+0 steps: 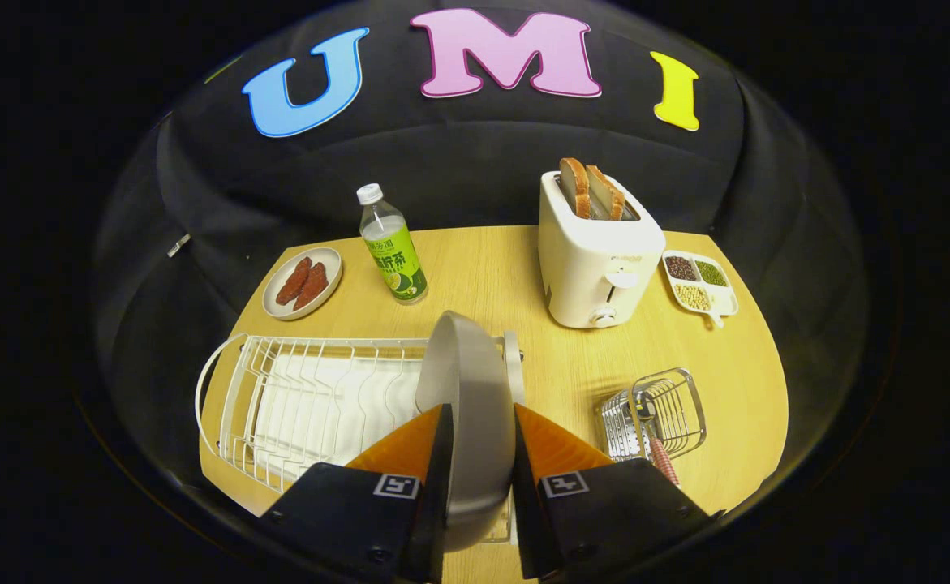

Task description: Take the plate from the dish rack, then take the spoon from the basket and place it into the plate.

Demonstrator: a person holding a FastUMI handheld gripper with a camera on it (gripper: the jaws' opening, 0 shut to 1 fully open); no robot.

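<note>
On the wooden table (491, 268), the white wire dish rack (280, 397) spreads across the near left. The gripper (479, 438) has both fingers clamped on the grey plate (466, 381), held upright at the rack's right end. A toaster (600, 259) stands far right, its front marking too small to read. The bottle (393, 247) carries a green label. The spoon (659, 446) leans in the wire basket (655, 414), near right.

Wooden table (507, 268) carries dish rack (312, 401), toaster (596, 259), basket (657, 414).

Grey plate (475, 405), white dish rack (280, 397), wood-grain table (491, 268), white toaster (596, 259), green-labelled bottle (392, 247)
</note>
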